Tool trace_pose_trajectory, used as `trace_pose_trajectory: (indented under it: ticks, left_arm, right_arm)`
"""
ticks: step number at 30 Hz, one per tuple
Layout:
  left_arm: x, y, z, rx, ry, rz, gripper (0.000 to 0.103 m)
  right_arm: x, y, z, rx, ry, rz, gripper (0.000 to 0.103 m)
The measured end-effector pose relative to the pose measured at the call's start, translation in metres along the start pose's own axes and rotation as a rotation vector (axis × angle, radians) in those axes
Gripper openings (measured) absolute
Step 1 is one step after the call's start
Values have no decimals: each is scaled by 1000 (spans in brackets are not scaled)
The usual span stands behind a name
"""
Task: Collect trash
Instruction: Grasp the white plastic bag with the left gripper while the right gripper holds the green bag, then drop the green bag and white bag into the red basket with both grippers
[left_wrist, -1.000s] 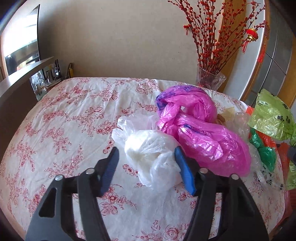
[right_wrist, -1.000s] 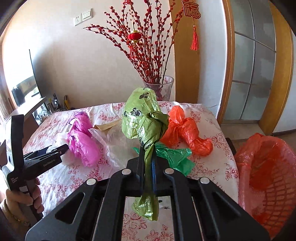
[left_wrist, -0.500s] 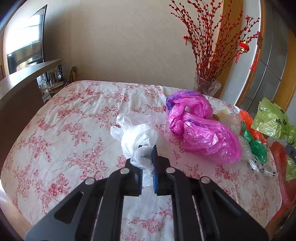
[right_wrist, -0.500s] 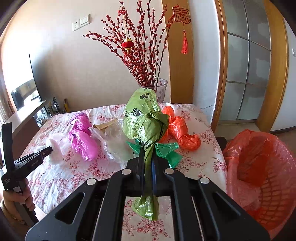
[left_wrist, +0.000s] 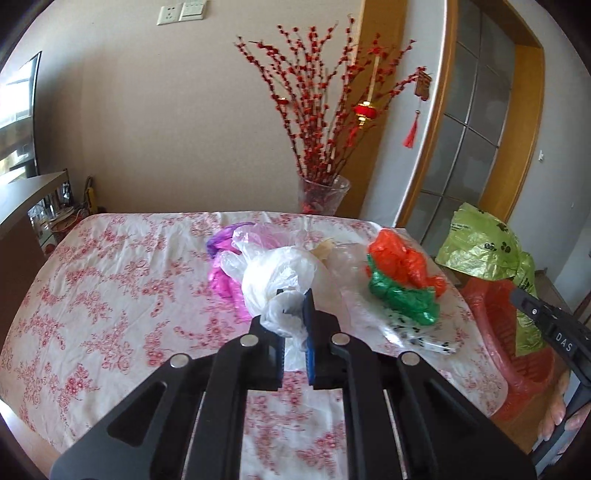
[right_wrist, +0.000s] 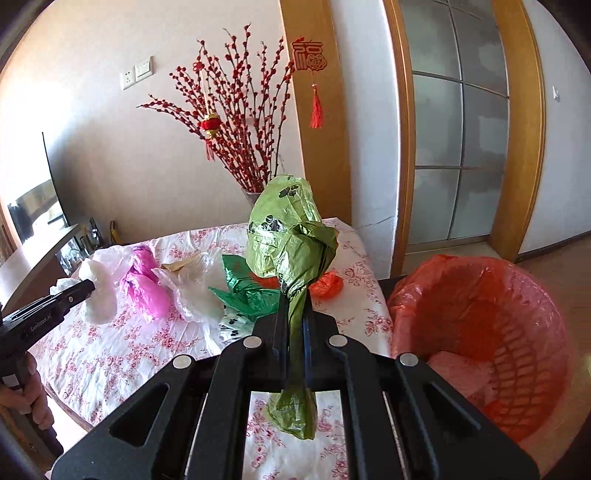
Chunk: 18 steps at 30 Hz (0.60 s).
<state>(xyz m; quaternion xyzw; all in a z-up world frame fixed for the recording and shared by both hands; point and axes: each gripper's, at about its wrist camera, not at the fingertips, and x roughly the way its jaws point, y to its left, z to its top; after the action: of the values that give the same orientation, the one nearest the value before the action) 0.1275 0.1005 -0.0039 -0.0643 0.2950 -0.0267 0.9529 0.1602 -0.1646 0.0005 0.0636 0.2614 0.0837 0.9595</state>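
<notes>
My left gripper (left_wrist: 294, 295) is shut on a white plastic bag (left_wrist: 280, 275) and holds it above the table; that bag also shows in the right wrist view (right_wrist: 99, 280). My right gripper (right_wrist: 294, 295) is shut on a light green bag (right_wrist: 288, 236), held up beside the red bin (right_wrist: 491, 332); the green bag also shows in the left wrist view (left_wrist: 480, 247). On the floral tablecloth (left_wrist: 110, 295) lie a pink bag (right_wrist: 146, 284), a clear bag (right_wrist: 192, 288), a dark green bag (left_wrist: 402, 295) and an orange bag (left_wrist: 399, 258).
The red mesh bin, lined with a red bag, stands off the table's right edge (left_wrist: 513, 350). A glass vase (left_wrist: 323, 194) with red berry branches stands at the table's back. A dark cabinet (left_wrist: 18, 206) is at the left.
My left gripper has closed on the white bag, lifted it and swung right. My right gripper has carried the light green bag right, closer to the red bin.
</notes>
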Motion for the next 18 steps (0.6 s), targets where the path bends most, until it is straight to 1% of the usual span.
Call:
trace_pose_trajectory:
  ticks: [8, 14, 18]
  left_arm:
    - [7, -75, -5, 97, 6, -141, 10]
    - [14, -123, -9, 147, 22, -236, 10]
    - [17, -155, -12, 168, 32, -298, 10]
  right_arm:
    - [-24, -43, -13, 71, -38, -89, 7]
    - [-45, -80, -24, 123, -68, -187, 7]
    - [-55, -104, -29, 165, -78, -230, 7]
